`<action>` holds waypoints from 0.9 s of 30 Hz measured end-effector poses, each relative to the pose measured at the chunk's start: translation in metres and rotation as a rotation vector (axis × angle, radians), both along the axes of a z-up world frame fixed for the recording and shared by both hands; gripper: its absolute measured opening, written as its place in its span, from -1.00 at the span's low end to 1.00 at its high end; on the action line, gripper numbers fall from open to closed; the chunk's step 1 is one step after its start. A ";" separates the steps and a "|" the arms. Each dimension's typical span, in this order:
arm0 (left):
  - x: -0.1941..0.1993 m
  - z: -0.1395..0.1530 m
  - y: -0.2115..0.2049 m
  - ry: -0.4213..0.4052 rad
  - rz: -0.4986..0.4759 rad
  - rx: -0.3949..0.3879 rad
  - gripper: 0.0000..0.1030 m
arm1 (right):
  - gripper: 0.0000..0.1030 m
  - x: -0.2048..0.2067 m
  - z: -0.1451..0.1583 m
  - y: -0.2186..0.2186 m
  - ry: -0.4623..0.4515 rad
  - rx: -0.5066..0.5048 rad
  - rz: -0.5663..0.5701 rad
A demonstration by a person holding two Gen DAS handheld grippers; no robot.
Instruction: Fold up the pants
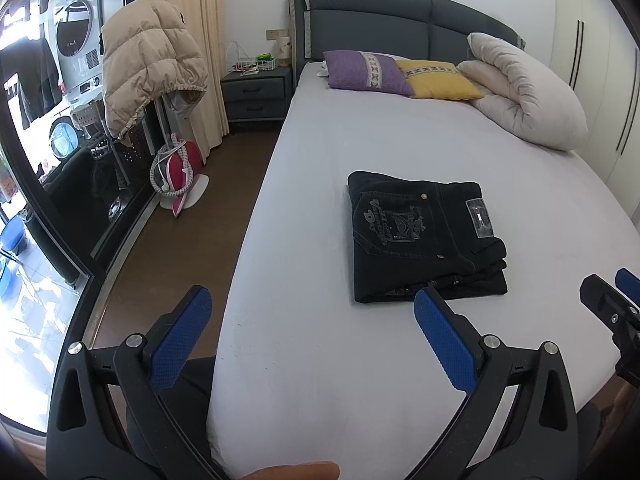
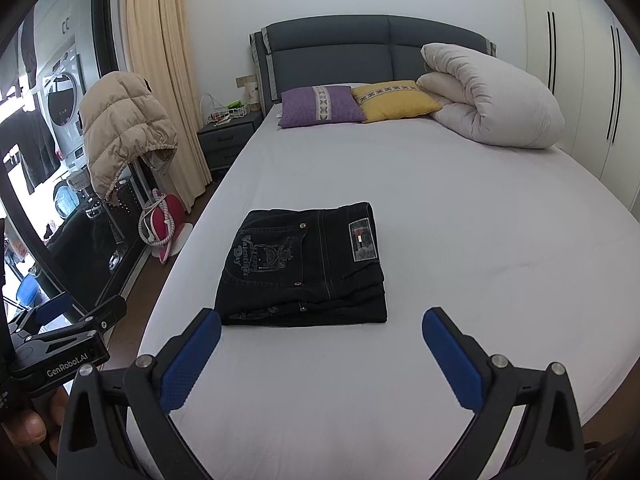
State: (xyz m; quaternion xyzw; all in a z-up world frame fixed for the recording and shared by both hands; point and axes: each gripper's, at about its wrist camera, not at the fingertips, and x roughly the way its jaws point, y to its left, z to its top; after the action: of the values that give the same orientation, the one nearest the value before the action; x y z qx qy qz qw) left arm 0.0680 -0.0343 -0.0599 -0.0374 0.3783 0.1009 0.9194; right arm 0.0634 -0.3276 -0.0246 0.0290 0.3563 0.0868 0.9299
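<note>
We held the right gripper (image 2: 322, 322) low over the near end of the bed (image 2: 460, 240), its blue-padded jaws spread wide with nothing between them. Just ahead of the left fingertip (image 2: 208, 326) lay the pants (image 2: 304, 268), black denim folded into a flat rectangle, back pocket embroidery and waistband patch facing up. Off to the left of our claw, the left gripper (image 2: 68, 320) hung beyond the mattress edge, also with its jaws apart. Far ahead, against the headboard (image 2: 340, 52), sat a purple pillow (image 2: 320, 106), a yellow pillow (image 2: 394, 100) and a rolled white duvet (image 2: 492, 96).
</note>
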 end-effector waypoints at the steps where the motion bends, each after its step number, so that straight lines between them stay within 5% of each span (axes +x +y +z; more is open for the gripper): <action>1: 0.000 -0.001 0.000 0.001 -0.001 0.000 1.00 | 1.00 0.000 -0.001 0.000 0.002 0.001 0.000; 27: 0.002 -0.006 0.000 0.010 -0.010 -0.002 1.00 | 1.00 0.001 -0.010 -0.001 0.016 0.002 0.007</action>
State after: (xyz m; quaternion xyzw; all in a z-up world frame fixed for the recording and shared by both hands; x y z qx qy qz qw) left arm 0.0705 -0.0341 -0.0656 -0.0359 0.3834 0.0961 0.9179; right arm 0.0643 -0.3286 -0.0350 0.0294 0.3639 0.0901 0.9266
